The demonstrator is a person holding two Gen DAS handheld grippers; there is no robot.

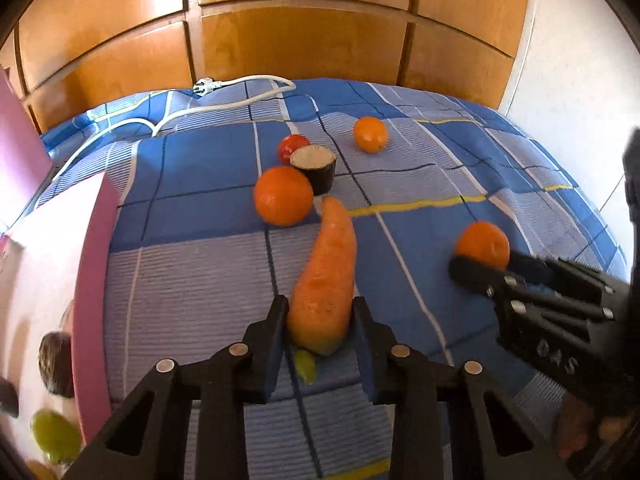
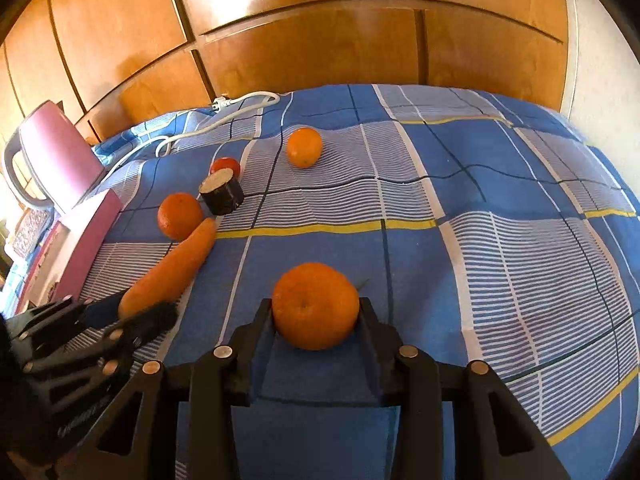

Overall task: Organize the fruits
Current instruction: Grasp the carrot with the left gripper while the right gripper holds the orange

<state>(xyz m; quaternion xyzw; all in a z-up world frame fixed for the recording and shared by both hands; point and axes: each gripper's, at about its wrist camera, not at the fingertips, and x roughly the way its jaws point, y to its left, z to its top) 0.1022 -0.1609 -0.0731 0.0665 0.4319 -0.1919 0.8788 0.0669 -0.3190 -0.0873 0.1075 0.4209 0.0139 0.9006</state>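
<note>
Left gripper (image 1: pixel 320 320) clamps carrot (image 1: pixel 325 276) at its thick end, bottom centre; right gripper (image 2: pixel 316 316) grips orange (image 2: pixel 315 305) (both on the bedspread (image 2: pixel 500 208)).

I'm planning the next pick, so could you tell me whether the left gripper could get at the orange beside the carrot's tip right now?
Probably not yet: the left gripper is shut on the carrot, which lies between it and that orange. Otherwise the bedspread around it looks free.
</note>
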